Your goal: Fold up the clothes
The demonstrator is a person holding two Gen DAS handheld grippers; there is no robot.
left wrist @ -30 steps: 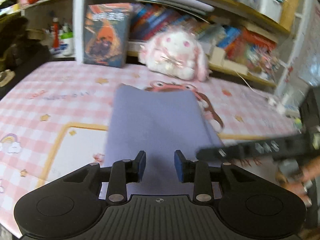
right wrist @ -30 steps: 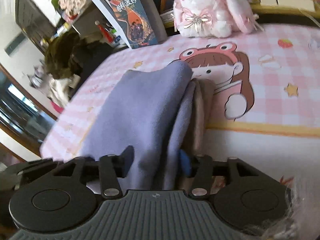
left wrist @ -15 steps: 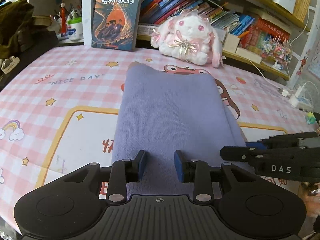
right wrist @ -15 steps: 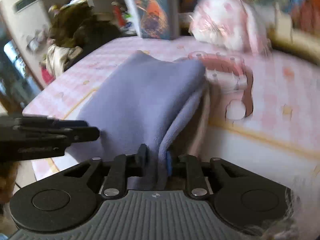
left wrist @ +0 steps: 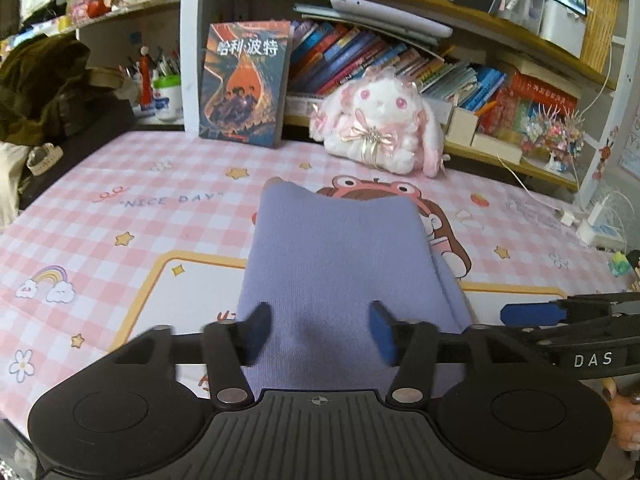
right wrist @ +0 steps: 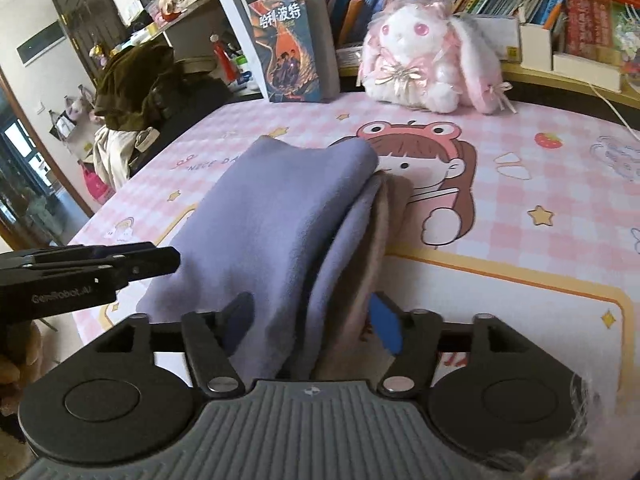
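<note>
The folded lavender garment point(left wrist: 340, 264) lies lengthwise on the pink checked mat point(left wrist: 120, 216), its near end reaching in between both grippers. Half a second ago both sets of jaws were nearly closed; now the left gripper point(left wrist: 320, 332) and the right gripper point(right wrist: 310, 320) stand wide apart, gripping nothing, with cloth lying loosely between the fingers. The garment's layered right edge shows a beige lining point(right wrist: 396, 216). Bare mat stretches to either side and beyond the far fold up to the plush rabbit point(left wrist: 380, 128) and the upright book point(left wrist: 244, 84), titled 哈利·波特. The mat reads "NICE DAY"; the right gripper's body reads "DAS", the left's "GenRobot.AI".
</note>
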